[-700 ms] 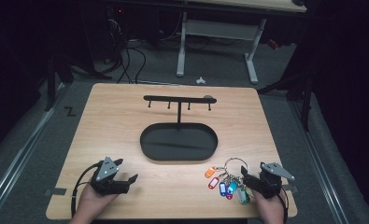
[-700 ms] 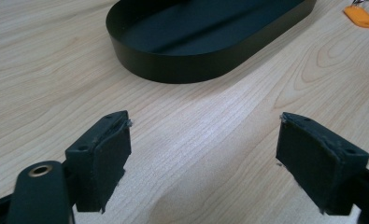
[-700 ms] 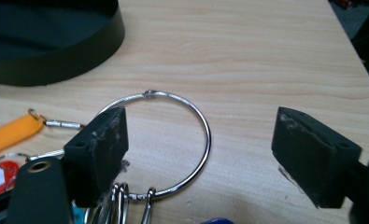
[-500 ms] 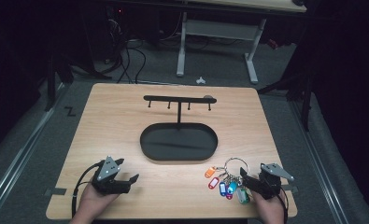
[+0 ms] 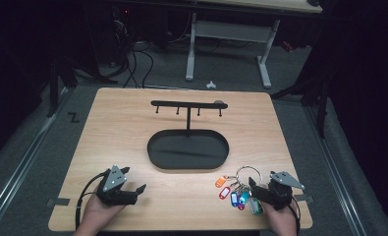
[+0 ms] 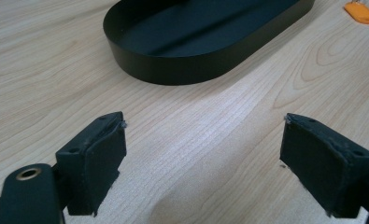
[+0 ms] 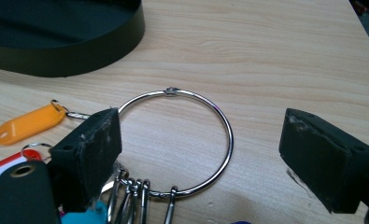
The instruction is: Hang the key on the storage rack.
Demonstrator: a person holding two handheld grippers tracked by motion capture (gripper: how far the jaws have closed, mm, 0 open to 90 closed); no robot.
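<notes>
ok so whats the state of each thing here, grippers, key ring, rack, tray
left gripper: open, jaws wide apart over bare table, holding nothing
right gripper: open, jaws straddling the ring, not closed on it
key ring: closed loop, lying flat, tags attached
hook rack: upright, hooks empty
tray: empty

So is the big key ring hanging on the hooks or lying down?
Lying down. The key ring rests flat on the table between the right gripper's open fingers; the hook stand carries nothing.
</notes>
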